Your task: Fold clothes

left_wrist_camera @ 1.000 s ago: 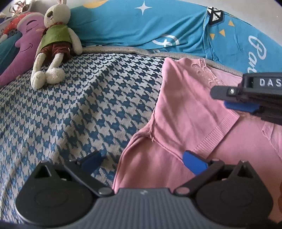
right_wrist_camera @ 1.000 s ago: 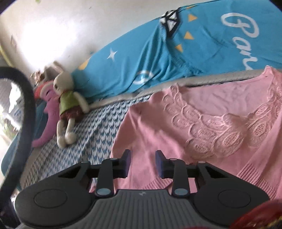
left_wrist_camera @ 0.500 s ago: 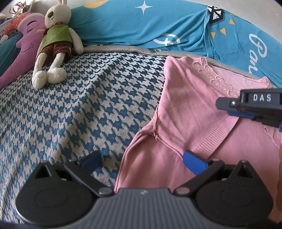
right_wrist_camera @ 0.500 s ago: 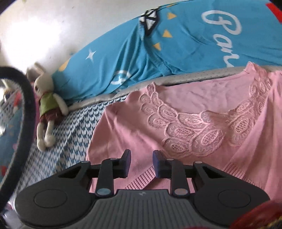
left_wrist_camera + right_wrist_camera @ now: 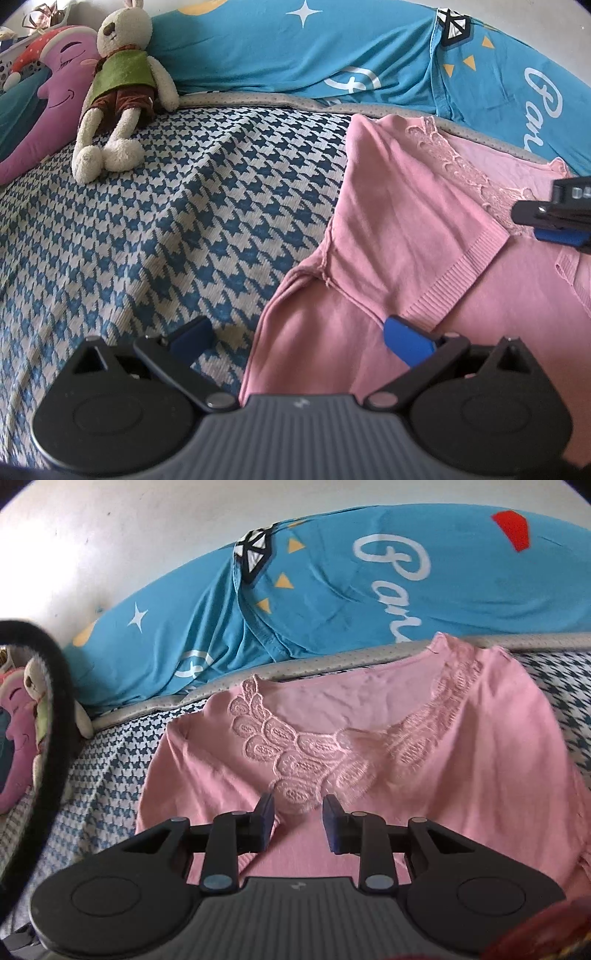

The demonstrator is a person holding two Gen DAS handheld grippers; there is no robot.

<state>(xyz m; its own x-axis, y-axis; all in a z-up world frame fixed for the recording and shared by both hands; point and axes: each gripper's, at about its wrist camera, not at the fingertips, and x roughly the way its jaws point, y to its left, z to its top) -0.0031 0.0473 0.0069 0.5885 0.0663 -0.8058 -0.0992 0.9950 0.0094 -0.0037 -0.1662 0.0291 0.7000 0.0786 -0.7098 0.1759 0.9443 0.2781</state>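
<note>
A pink top with a lace neckline [image 5: 391, 221] lies flat on the houndstooth bedspread [image 5: 166, 206]. One sleeve with a ribbed cuff [image 5: 454, 273] is folded across the body. My left gripper [image 5: 299, 338] is wide open over the top's left edge, one finger over the bedspread, one over the pink cloth. My right gripper [image 5: 298, 821] is open and empty just above the chest below the lace [image 5: 295, 753]. It also shows in the left wrist view [image 5: 554, 225] at the right edge.
A blue printed quilt [image 5: 332, 55] lies along the wall behind the top. A stuffed rabbit [image 5: 118, 88] and a purple moon cushion [image 5: 40, 122] sit at the far left. A black strap [image 5: 48, 716] hangs at the left of the right wrist view.
My right gripper has moved right, off the folded cuff toward the chest, and its fingers have spread wider. My left gripper has stayed still and open.
</note>
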